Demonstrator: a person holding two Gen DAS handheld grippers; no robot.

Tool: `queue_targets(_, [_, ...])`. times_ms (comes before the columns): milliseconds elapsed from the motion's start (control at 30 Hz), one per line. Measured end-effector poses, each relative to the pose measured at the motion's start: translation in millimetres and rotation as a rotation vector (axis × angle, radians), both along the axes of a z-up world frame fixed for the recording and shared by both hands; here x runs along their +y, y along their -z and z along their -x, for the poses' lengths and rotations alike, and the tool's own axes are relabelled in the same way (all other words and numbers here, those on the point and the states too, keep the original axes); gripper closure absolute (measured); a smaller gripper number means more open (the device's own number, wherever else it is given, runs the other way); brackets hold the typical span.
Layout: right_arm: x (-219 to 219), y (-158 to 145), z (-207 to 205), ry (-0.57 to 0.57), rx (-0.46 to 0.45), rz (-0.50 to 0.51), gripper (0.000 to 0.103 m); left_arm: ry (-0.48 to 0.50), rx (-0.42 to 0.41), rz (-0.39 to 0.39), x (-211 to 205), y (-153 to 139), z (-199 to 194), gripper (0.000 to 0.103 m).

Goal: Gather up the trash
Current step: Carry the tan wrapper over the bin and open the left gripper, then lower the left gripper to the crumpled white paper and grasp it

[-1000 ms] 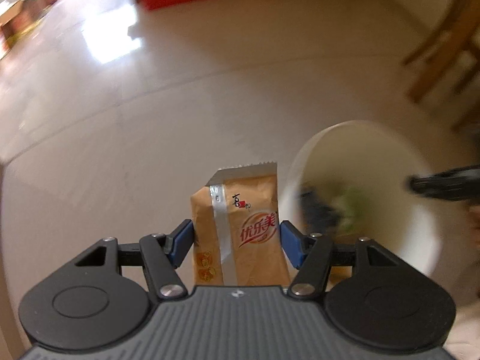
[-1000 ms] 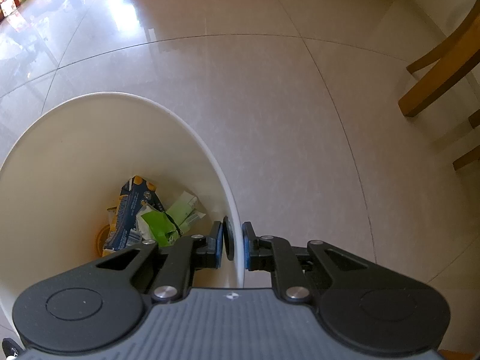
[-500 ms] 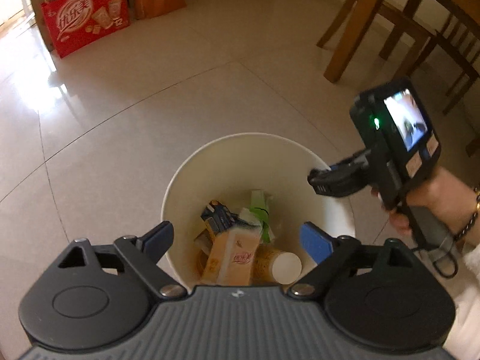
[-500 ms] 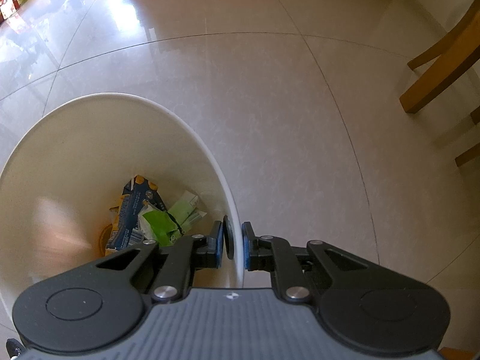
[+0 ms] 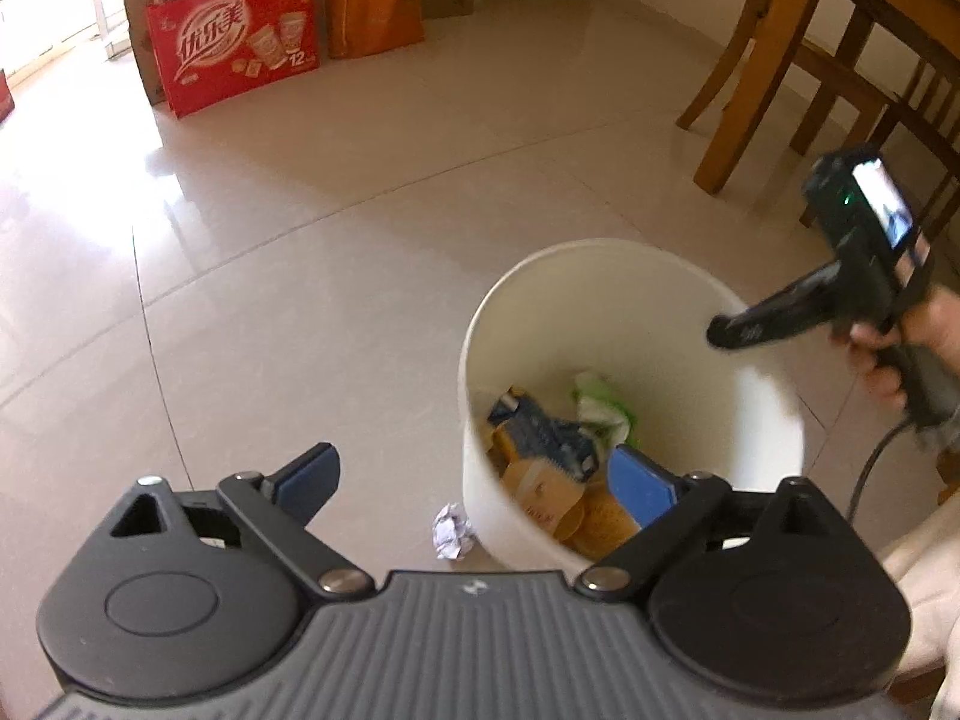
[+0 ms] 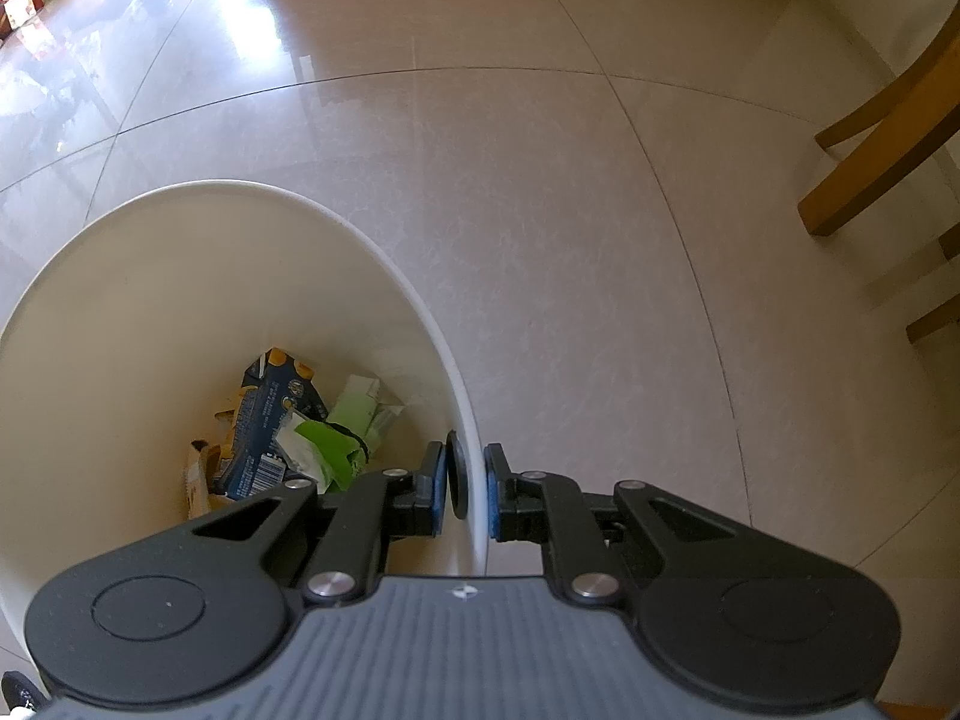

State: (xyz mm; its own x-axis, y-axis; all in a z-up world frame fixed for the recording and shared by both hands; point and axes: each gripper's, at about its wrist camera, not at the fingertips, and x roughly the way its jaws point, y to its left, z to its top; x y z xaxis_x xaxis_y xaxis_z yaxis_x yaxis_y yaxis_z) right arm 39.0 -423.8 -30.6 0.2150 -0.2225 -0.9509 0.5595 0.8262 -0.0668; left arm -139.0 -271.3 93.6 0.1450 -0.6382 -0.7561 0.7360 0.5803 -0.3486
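Observation:
A white bin [image 5: 750,420] stands on the tiled floor. It holds an orange packet [image 5: 540,492], a blue carton [image 5: 540,432] and green wrappers [image 5: 600,402]. My left gripper [image 5: 474,474] hovers above the bin's near left side; its jaws are opening wide with nothing between them. A crumpled paper ball [image 5: 451,531] lies on the floor against the bin's left wall. In the right wrist view my right gripper [image 6: 465,480] is shut on the bin's rim [image 6: 462,396], one pad inside and one outside. The blue carton [image 6: 270,420] and green wrappers [image 6: 330,450] show there too.
A red gift bag [image 5: 234,30] and an orange bag [image 5: 372,6] stand by the far wall. Wooden chair legs [image 5: 750,60] rise at the right, also seen as chair legs [image 6: 888,150] in the right wrist view. A hand [image 5: 924,330] holds the right gripper's handle.
The left gripper let go of the orange packet, which dropped into the bin. Its jaws spread wide and it drew back to the left of the bin. The right gripper stayed on the rim.

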Motion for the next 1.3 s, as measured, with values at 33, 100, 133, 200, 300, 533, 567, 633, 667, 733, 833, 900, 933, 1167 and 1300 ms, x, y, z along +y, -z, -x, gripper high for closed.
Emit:
queue_targets(33, [0,0,0,0.000,0.000,0.001,0.087,-0.006,0.017,-0.002,6,10,-1,0.007])
queue_targets(100, [1,-1,0,-0.005,0.002,0.005,0.087,-0.035,0.048,-0.021,13,28,2,0.007])
queue_targets(133, [2,-1,0,-0.007,0.004,0.008,0.087,-0.041,0.057,-0.031,16,38,4,0.007])
queue_targets(200, [3,0,-1,-0.010,0.007,0.015,0.087,-0.049,0.056,-0.047,21,59,8,0.007])
queue_targets(300, [4,0,-1,-0.009,0.009,0.018,0.087,-0.042,0.040,-0.099,19,96,15,0.007])
queue_targets(533, [7,1,-2,-0.022,0.016,0.035,0.086,0.065,-0.008,-0.212,-8,172,41,0.011])
queue_targets(567, [7,1,-2,-0.024,0.017,0.038,0.086,0.081,-0.020,-0.215,-12,179,44,0.013])
queue_targets(633, [8,1,-3,-0.028,0.021,0.044,0.086,0.118,-0.054,-0.219,-21,193,50,0.014])
queue_targets(667, [9,2,-3,-0.031,0.022,0.046,0.086,0.141,-0.077,-0.220,-25,199,54,0.015])
queue_targets(733, [9,3,-4,-0.034,0.025,0.050,0.085,0.098,-0.096,-0.261,-37,206,66,0.017])
queue_targets(833, [10,5,-5,-0.037,0.033,0.056,0.085,0.146,-0.150,-0.263,-48,220,74,0.025])
queue_targets(900, [11,5,-5,-0.045,0.041,0.065,0.084,0.173,-0.171,-0.262,-53,229,77,0.026])
queue_targets(933, [12,5,-6,-0.050,0.043,0.069,0.084,0.191,-0.187,-0.268,-57,234,78,0.027])
queue_targets(1167, [12,7,-7,-0.056,0.056,0.070,0.084,0.209,-0.243,-0.273,-72,255,75,0.035])
queue_targets(1300, [12,7,-8,-0.061,0.062,0.070,0.084,0.216,-0.251,-0.248,-78,260,75,0.036])
